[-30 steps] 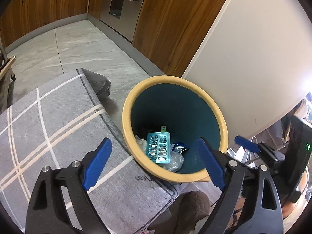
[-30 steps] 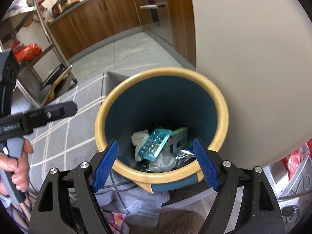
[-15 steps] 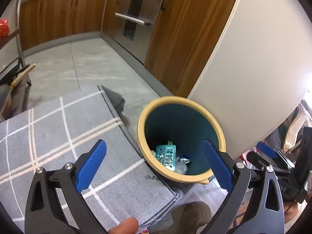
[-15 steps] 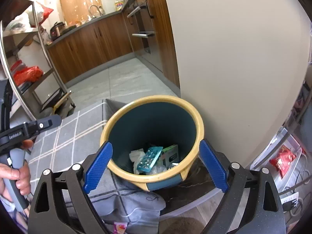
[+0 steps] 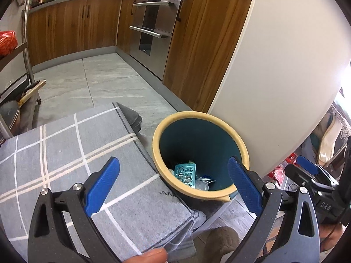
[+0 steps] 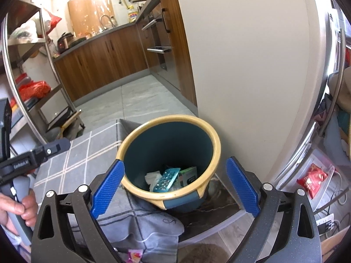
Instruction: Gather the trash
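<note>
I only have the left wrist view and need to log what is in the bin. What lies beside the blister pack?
Observer: A green and white box leans beside the blister pack in the bin.
Operator: Anything left outside?
Observer: A pink scrap lies below the rumpled mat.
Operator: Right gripper empty?
Observer: Yes. The right gripper has just been opening and holds nothing.

The bin [image 6: 169,153] wall hides most of the trash under the blister pack [image 6: 166,179]. The rug [image 5: 65,153] is cut off at the left wrist view's left edge. The print on the small box [image 6: 187,175] is too small to read.
</note>
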